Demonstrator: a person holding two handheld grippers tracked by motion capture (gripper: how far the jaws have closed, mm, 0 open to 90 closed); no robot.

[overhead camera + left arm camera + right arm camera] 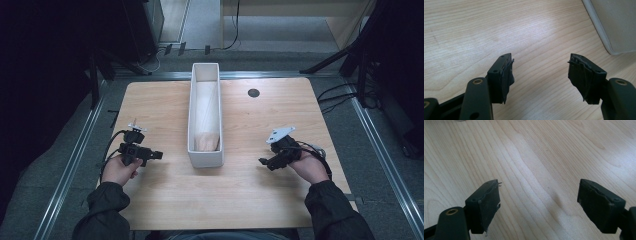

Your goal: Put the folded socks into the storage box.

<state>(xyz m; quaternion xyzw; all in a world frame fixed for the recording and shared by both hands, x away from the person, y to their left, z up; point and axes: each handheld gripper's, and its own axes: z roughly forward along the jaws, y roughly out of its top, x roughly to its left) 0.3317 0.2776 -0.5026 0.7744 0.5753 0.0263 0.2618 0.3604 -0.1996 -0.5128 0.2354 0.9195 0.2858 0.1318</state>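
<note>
A long white box (pixel 205 150) stands lengthwise in the middle of the wooden table (pixel 165 190), with something pale and flesh-toned (pixel 206 142) lying in its near end. My left gripper (pixel 156 155) rests low over the table left of the box, open, jaws pointing toward it. In the left gripper view the left gripper (pixel 540 75) has nothing between its pads, and the box's corner (pixel 616 25) shows at upper right. My right gripper (pixel 263 163) sits right of the box, open. In the right gripper view the right gripper (pixel 539 205) spans bare wood.
A round black cable grommet (pixel 253 92) sits in the table's far right part. Metal rails (pixel 70 165) run along the table's sides on the floor. Dark stands and cables (pixel 345 90) crowd the far corners.
</note>
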